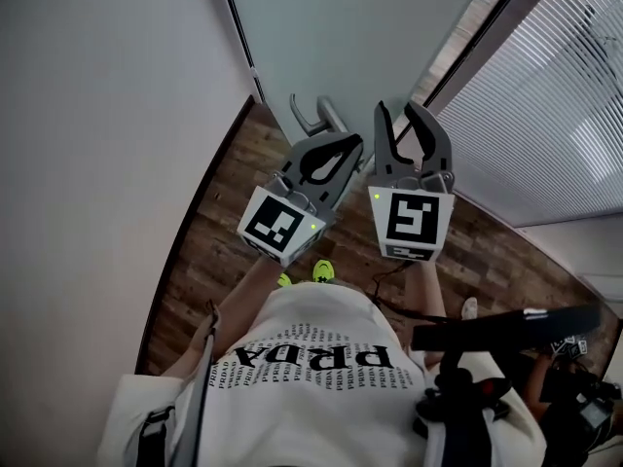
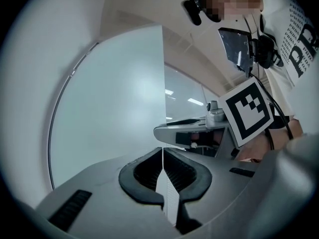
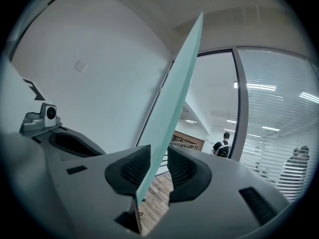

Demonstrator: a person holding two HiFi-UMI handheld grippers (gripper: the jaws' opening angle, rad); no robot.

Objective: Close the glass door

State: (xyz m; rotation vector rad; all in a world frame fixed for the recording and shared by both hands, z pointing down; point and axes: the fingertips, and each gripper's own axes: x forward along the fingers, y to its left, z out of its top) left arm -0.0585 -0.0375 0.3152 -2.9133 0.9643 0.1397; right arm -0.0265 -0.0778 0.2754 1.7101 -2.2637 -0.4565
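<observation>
The frosted glass door [image 1: 370, 27] stands ajar ahead of me, with a metal lever handle [image 1: 313, 117] low on its face. My left gripper [image 1: 350, 144] is just right of that handle. In the left gripper view the door [image 2: 114, 108] ends in a vertical edge that runs straight into the left gripper [image 2: 163, 151], whose jaws are shut on it. My right gripper [image 1: 399, 111] is beside it, open. In the right gripper view the door [image 3: 179, 93] slants between the right gripper [image 3: 158, 152] jaws, close against the left pad.
A white wall [image 1: 97, 115] runs along the left and wood flooring [image 1: 224, 222] lies below. A dark door frame [image 1: 487, 27] and a glass partition with blinds [image 1: 555, 95] are to the right. Beyond the doorway stands a person with a backpack [image 3: 223, 146].
</observation>
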